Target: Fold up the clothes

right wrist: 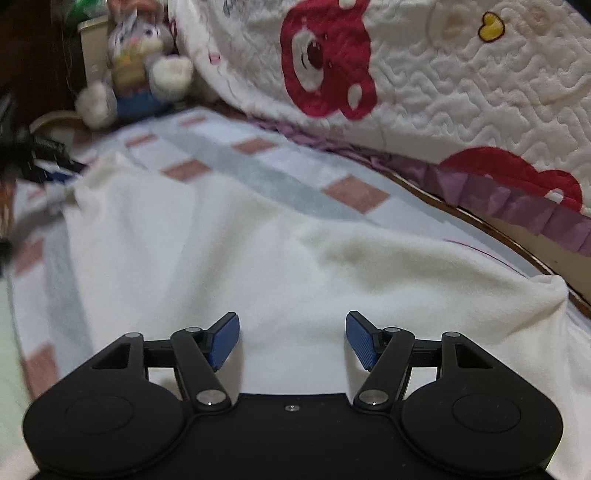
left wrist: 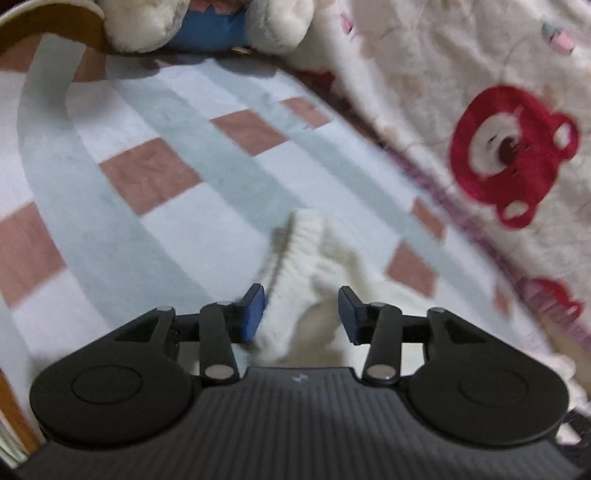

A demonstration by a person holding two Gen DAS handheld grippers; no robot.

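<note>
A white fleece garment [right wrist: 258,236] lies spread on the checked blanket [right wrist: 258,162]. In the left wrist view its ribbed cuff [left wrist: 299,251] runs up from between the blue pads [left wrist: 255,314] of my left gripper [left wrist: 301,314]. The jaws stand apart: the cloth brushes the left pad and a gap shows before the right one. My right gripper [right wrist: 292,339] hovers open over the garment's near part, with nothing pinched. At the garment's far-left corner a dark, blurred gripper-like shape with a blue part [right wrist: 55,171] shows in the right wrist view.
A white quilt with red bear faces [left wrist: 509,155] [right wrist: 328,62] is heaped along the right, above a purple frill [right wrist: 498,195] and a wooden bed rim [right wrist: 480,221]. A plush toy [right wrist: 136,62] [left wrist: 207,22] sits at the far end of the blanket [left wrist: 147,221].
</note>
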